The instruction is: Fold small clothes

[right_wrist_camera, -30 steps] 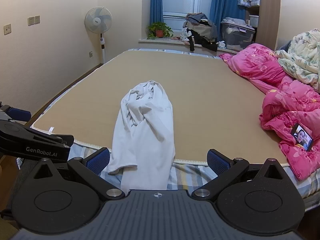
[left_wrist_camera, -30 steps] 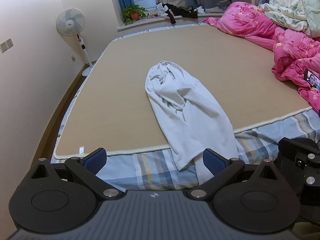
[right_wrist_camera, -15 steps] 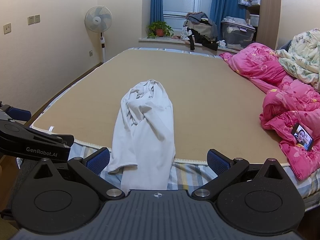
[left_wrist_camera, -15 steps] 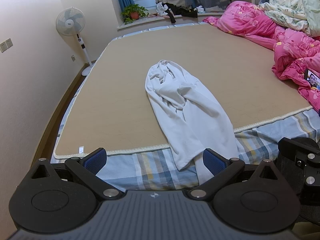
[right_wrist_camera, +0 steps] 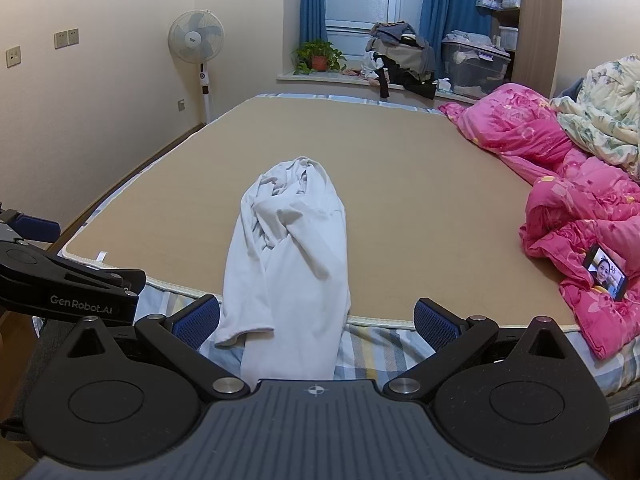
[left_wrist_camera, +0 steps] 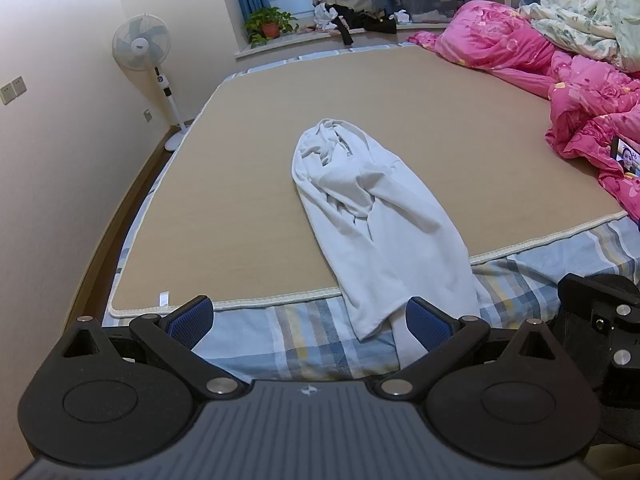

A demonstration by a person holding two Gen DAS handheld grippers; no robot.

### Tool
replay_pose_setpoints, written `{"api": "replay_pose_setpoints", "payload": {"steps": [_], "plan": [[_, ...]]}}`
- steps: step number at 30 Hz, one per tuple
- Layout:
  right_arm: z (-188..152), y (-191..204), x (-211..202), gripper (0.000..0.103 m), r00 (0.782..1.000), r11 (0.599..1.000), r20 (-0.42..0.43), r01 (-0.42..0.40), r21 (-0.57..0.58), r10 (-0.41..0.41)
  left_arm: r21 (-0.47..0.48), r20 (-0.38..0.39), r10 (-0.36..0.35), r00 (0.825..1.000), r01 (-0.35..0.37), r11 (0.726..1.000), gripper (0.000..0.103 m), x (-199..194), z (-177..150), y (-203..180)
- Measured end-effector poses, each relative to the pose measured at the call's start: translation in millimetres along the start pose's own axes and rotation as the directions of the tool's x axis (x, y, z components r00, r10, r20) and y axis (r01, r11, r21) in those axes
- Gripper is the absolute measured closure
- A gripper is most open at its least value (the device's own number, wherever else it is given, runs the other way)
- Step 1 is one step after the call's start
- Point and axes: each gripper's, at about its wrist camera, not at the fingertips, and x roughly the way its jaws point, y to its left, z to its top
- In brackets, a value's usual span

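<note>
White cotton garment [left_wrist_camera: 372,216], bunched and unfolded, lies lengthwise on the tan mat [left_wrist_camera: 248,184] that covers the bed, its far end crumpled into deep creases and its near end spilling over the mat's cream edging onto the blue, yellow and white plaid sheet [left_wrist_camera: 296,332]. A hemmed edge curls at its lower left in the right wrist view. The left gripper [left_wrist_camera: 308,320] has its blue-padded fingers spread wide apart, holding nothing; the right gripper [right_wrist_camera: 316,320] is likewise spread with nothing between, its fingers either side of the cloth's hanging end. White lettering on the left gripper's black side reads "GenRobot.AI". A phone [right_wrist_camera: 606,272] with a lit screen leans in the pink floral quilt [right_wrist_camera: 580,208].
</note>
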Motion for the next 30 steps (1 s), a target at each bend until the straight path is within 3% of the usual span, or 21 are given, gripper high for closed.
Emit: {"api": "replay_pose_setpoints", "payload": {"steps": [30], "plan": [[5.7,0.4,-8.8,0.001,1.0,1.0,0.011,-0.007,-0.008,0.007,0.034,0.008,0.032,0.999,-0.033,0.999,0.001,-4.0,2.1,-9.5]]}}
